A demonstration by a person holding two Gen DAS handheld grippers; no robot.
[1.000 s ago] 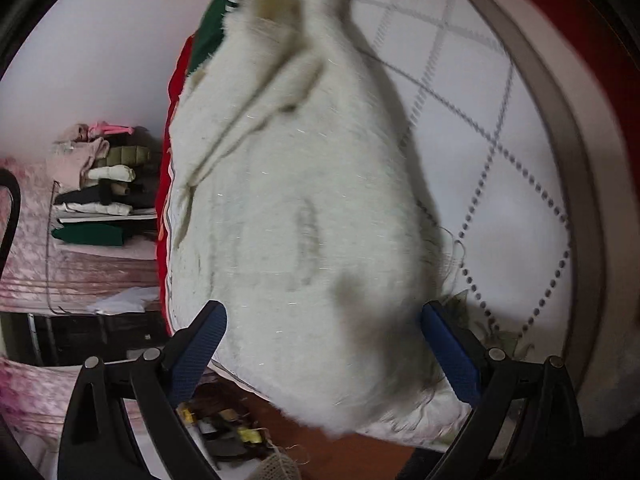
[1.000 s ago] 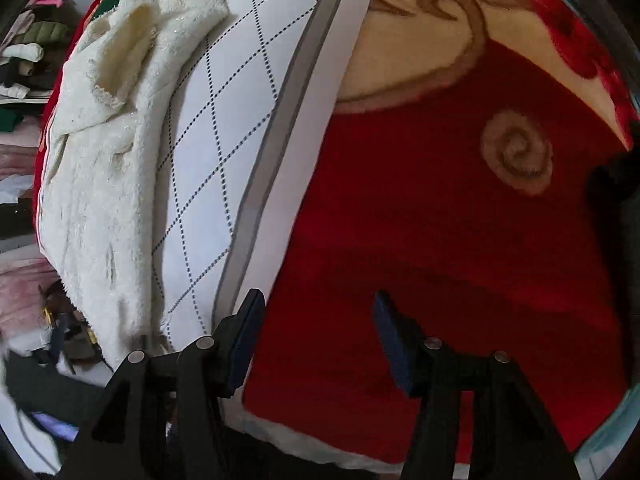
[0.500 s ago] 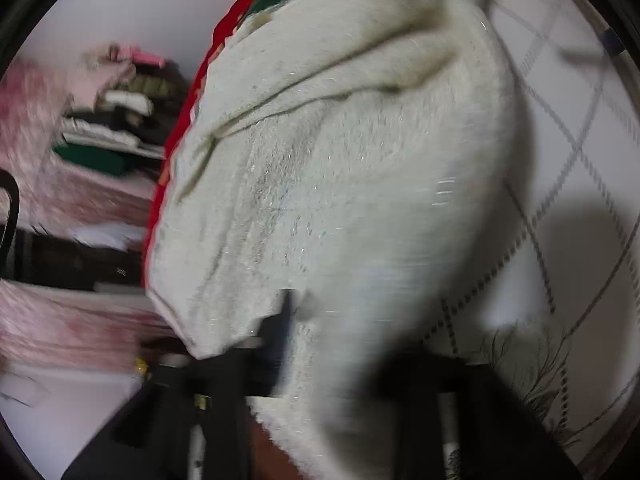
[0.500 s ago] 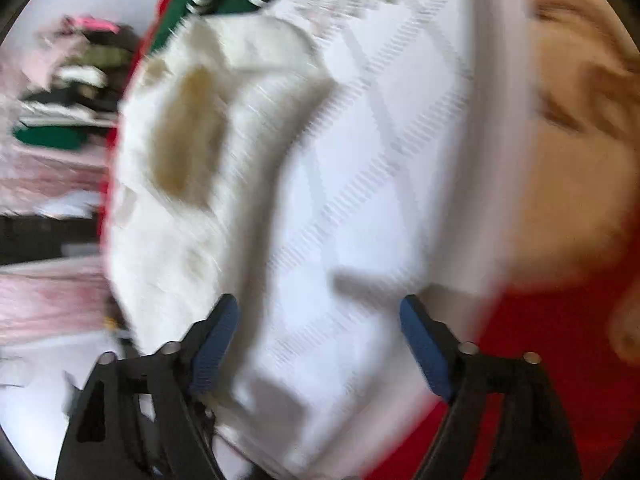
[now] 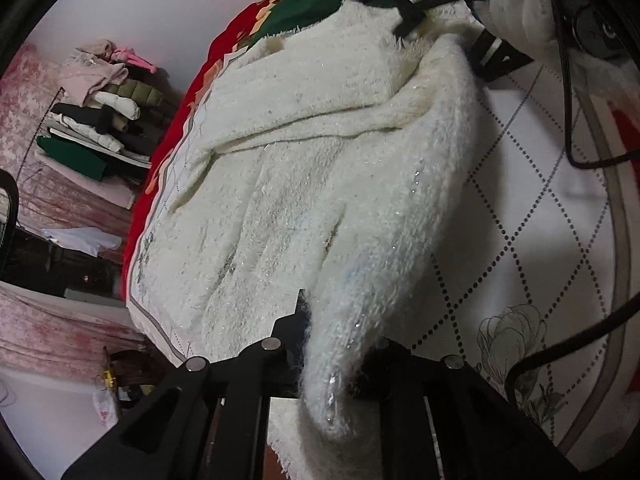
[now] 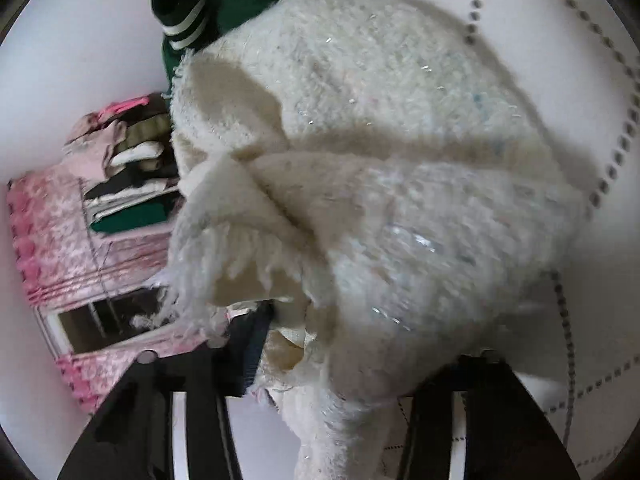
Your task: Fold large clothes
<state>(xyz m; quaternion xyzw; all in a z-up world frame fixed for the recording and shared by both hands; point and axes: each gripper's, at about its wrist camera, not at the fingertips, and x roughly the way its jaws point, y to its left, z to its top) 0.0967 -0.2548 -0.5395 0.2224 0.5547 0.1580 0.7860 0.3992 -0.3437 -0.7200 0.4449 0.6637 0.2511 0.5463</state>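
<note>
A fluffy white sweater lies on a white quilted sheet on the bed. My left gripper is shut on a fold of the sweater's near edge, which bulges up between the fingers. In the right wrist view the sweater fills the frame, bunched and lifted. My right gripper is closed on the sweater's fringed end; the fabric hides its right finger. The right gripper also shows at the far end of the sweater in the left wrist view.
A green striped garment lies at the far end of the bed, also in the right wrist view. A red blanket lies under the sheet. A stack of folded clothes sits on a shelf at left. Black cables cross the right side.
Both grippers were open above the bed a second ago. They moved onto the sweater and closed on it, the left at the near edge, the right at the far fringed end.
</note>
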